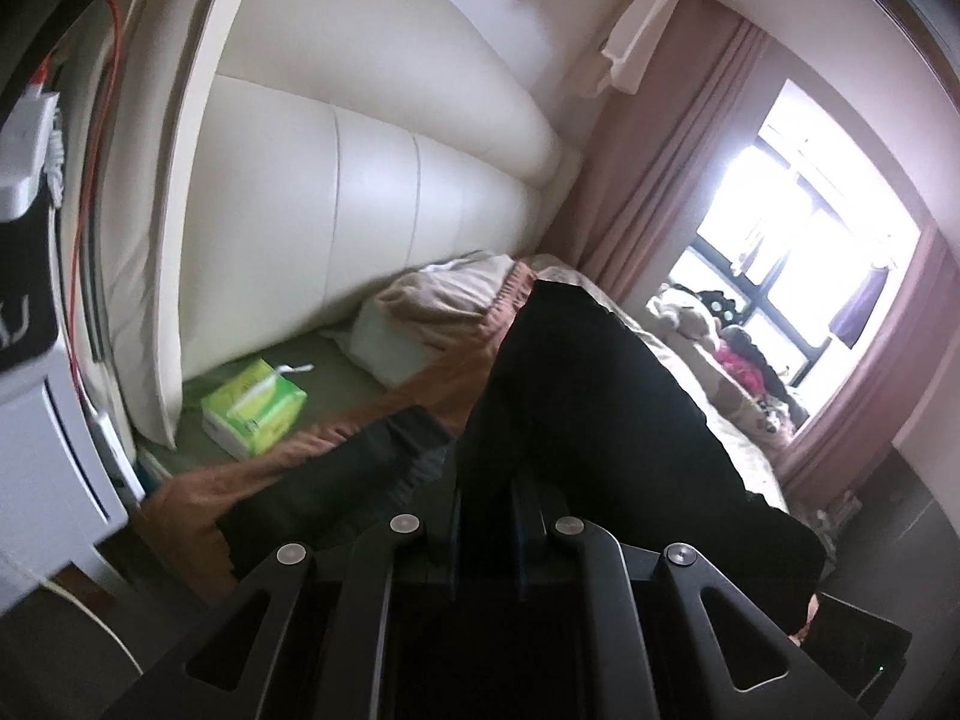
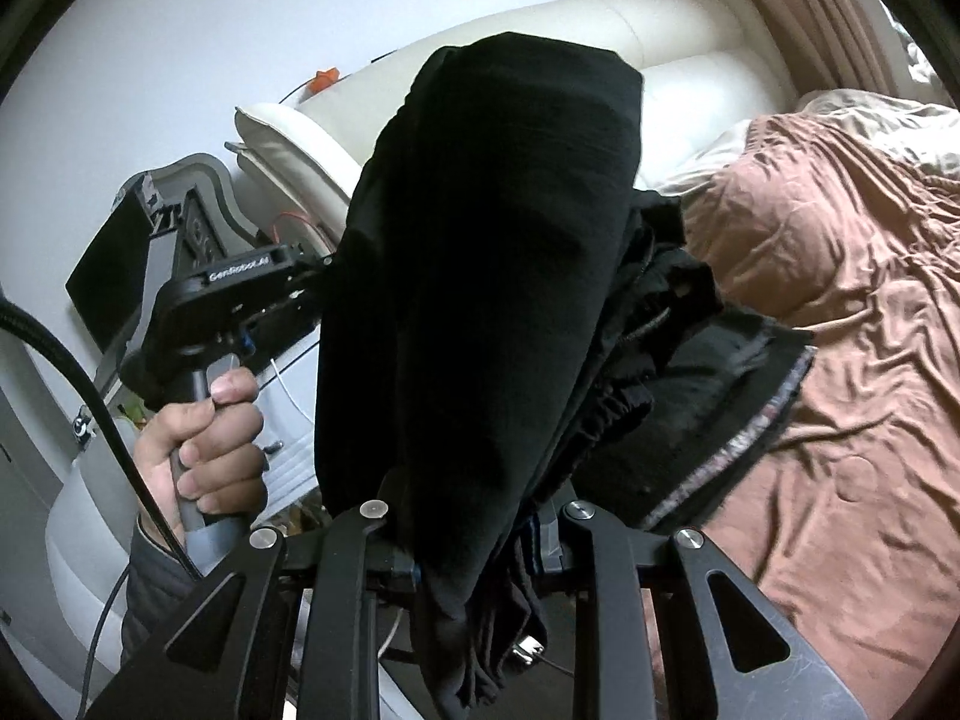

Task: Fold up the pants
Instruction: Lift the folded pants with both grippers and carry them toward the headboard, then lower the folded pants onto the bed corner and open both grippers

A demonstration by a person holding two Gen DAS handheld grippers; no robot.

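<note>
Behind everything stands a cream padded headboard [image 1: 372,180], with a rust-brown bedspread [image 2: 840,300] filling the right of the right wrist view. We hold the black pants [image 2: 492,252] lifted at centre frame: our right gripper [image 2: 480,546] is clamped on the cloth, and our left gripper [image 1: 489,504] likewise pinches dark fabric. At lower left of the left wrist view a green tissue pack [image 1: 255,408] lies on the bed, one tissue poking from its slot

Both grippers clamped, raised

Right gripper [image 2: 474,534], bottom centre, pinches black cloth; left gripper [image 1: 489,498], bottom centre, does too. A hand [image 2: 204,444] at lower left grips the left gripper's handle.
</note>
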